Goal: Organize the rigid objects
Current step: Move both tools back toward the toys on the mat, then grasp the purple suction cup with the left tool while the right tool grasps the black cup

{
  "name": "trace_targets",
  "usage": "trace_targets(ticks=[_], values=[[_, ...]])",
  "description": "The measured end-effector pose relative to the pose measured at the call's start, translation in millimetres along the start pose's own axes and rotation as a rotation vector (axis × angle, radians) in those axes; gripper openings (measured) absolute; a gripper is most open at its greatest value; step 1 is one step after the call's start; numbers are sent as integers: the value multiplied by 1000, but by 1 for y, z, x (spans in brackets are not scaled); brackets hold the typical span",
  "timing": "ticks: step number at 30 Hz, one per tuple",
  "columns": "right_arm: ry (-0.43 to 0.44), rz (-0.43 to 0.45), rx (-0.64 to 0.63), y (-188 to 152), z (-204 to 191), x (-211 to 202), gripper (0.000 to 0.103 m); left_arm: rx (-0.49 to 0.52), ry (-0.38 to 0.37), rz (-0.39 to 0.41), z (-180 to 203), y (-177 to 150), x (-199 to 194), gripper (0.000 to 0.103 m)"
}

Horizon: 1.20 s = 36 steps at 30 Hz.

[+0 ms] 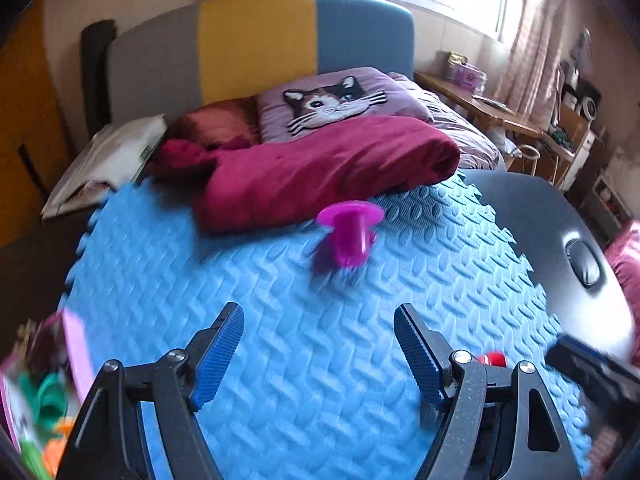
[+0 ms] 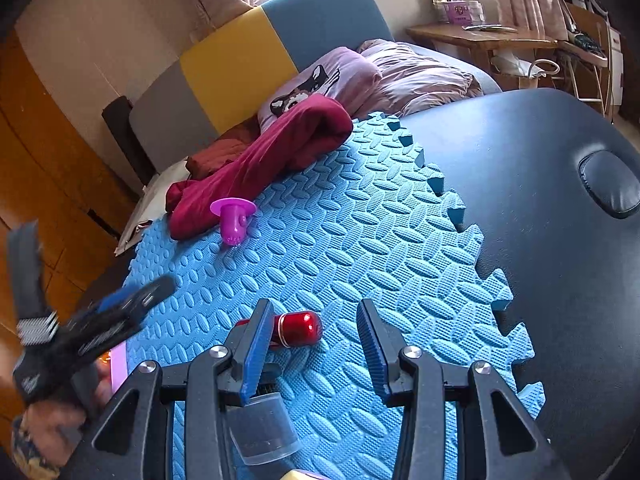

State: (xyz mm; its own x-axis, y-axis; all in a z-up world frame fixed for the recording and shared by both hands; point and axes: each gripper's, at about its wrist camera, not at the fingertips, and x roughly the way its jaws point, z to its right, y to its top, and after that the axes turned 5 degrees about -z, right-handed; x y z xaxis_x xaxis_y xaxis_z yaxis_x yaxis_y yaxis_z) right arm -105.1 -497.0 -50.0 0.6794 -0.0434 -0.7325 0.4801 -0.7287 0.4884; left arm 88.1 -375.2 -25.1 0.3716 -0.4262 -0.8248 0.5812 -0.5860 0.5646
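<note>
At the left edge of the blue textured foam mat point(image 2: 340, 240), which covers part of the dark padded counter point(image 2: 540, 184), the left claw point(image 1: 318, 344) hangs released, its blue ribbed pads spread wide over bare mat with nothing between them; in the right wrist view it shows only as a blur point(image 2: 120, 312) at the mat's left edge. Beside it, just off that edge, lies a jumble of pink, green and orange items point(image 1: 44, 392), too blurred to identify. Further in, near the mat's far edge, a small magenta plastic toy with a wide round flange point(image 2: 233, 218) stands just beside a crumpled dark red cloth point(image 2: 264, 160). Toward the near edge, a shiny red metal capsule-shaped object point(image 2: 300, 328) lies on its side. The right claw point(image 2: 312, 344) hangs released above it, pads apart and not touching it.
</note>
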Motion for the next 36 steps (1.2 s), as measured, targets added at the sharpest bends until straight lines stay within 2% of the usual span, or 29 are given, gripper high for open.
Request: trace_targets(ticks=[5,14,16,17,24,30,34,36], values=[[19,-10,11,0,1,1,43,31,7,-26,13,32,37,78],[52,-27,20,0,1,3,43,53,30,-71,21,60,92,76],[53,-29,22,0,1,4,43,25,9,-89,16,62,104,53],[53,-27,22,0,1,4,43,23,21,-74,16,61,104,41],[50,-11,49,2,7,2,43,0,10,-57,8,38,85,41],[61,-28,78,2,13,4,43,-2,20,-30,10,12,50,41],[96,-61,68,1,10,9,43,-11,12,-14,8,-1,22,41],[133,-104,46,-1,5,16,43,-26,3,-9,5,-7,7,41]])
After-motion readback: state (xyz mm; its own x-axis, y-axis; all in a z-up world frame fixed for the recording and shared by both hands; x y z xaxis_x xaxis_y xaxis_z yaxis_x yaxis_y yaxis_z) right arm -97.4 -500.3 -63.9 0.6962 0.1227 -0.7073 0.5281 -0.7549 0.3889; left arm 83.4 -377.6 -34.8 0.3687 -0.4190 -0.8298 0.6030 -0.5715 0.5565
